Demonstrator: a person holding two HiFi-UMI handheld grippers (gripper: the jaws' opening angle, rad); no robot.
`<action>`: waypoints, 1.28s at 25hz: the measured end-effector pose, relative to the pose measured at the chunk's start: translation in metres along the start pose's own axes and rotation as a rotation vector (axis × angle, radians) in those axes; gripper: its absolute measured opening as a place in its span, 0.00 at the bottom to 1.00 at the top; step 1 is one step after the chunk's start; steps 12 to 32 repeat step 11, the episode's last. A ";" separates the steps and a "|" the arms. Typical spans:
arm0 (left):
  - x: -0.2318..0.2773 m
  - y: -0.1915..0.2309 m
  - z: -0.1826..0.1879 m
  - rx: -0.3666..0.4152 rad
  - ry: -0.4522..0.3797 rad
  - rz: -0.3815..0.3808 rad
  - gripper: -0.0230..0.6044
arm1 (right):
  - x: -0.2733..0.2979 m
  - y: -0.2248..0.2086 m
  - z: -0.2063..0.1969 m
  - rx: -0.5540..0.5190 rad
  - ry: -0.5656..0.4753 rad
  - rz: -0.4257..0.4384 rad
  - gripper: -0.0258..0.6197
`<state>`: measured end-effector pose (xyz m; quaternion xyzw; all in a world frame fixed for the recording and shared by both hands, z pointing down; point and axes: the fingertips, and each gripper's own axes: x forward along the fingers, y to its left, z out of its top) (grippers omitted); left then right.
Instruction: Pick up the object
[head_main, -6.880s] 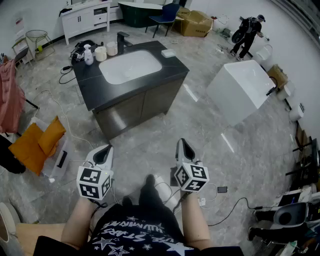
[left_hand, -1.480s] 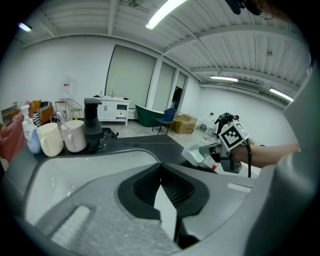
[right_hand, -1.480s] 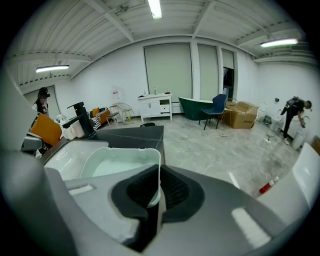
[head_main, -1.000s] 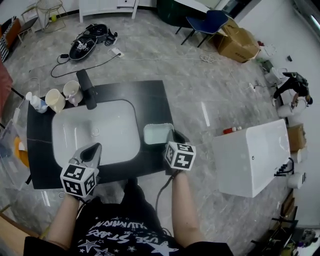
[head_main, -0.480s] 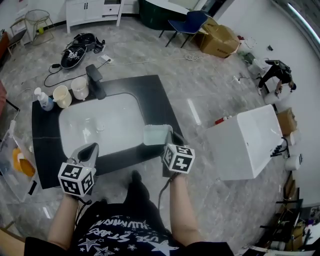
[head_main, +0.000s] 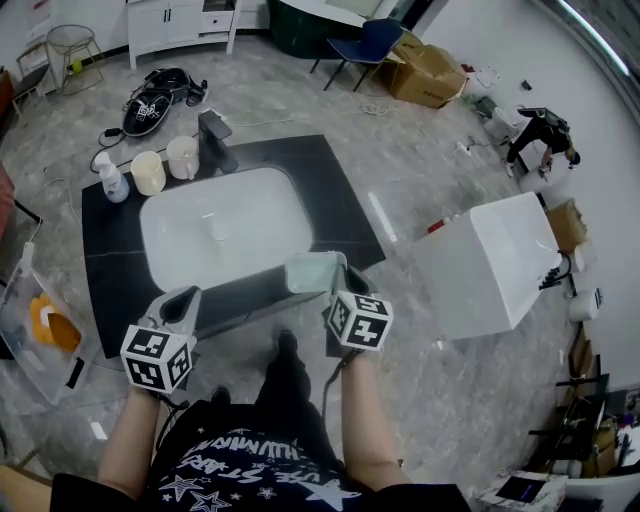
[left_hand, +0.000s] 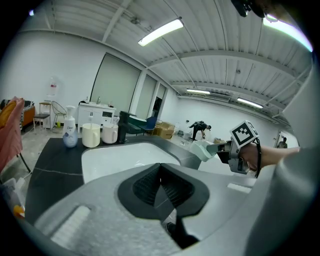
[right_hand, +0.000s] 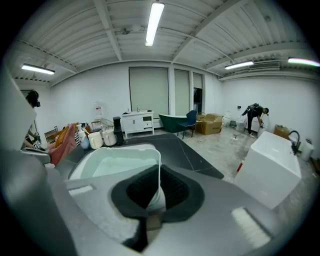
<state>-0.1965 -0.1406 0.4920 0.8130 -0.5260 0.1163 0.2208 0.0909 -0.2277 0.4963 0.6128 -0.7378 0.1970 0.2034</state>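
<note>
A pale green, shallow rectangular dish (head_main: 311, 272) hangs in the air by the near edge of the black vanity counter (head_main: 110, 270). My right gripper (head_main: 343, 277) is shut on the dish's thin rim. In the right gripper view the dish (right_hand: 117, 164) spreads out ahead of the right gripper (right_hand: 159, 187), its wall pinched between the pads. My left gripper (head_main: 184, 301) stays low at the left, shut with nothing in it. The left gripper view shows its own jaws (left_hand: 160, 185) pressed together, with the dish (left_hand: 204, 149) off to the right.
The counter holds a white sink basin (head_main: 225, 225), a black faucet (head_main: 215, 130), two cream cups (head_main: 148, 172) and a soap bottle (head_main: 110, 181). A white tub (head_main: 490, 262) stands on the floor to the right. A person (head_main: 540, 133) bends over far back right.
The vanity has slid up and away in the head view as I back off. The dish stays in my right gripper, moved from above the counter's right part to its near edge.
</note>
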 end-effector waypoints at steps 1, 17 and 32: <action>-0.008 0.004 -0.003 0.004 0.001 -0.007 0.05 | -0.007 0.007 -0.003 0.003 -0.003 -0.008 0.05; -0.064 -0.024 -0.017 0.038 0.010 -0.094 0.05 | -0.097 0.028 -0.046 0.056 0.008 -0.062 0.05; -0.064 -0.024 -0.017 0.038 0.010 -0.094 0.05 | -0.097 0.028 -0.046 0.056 0.008 -0.062 0.05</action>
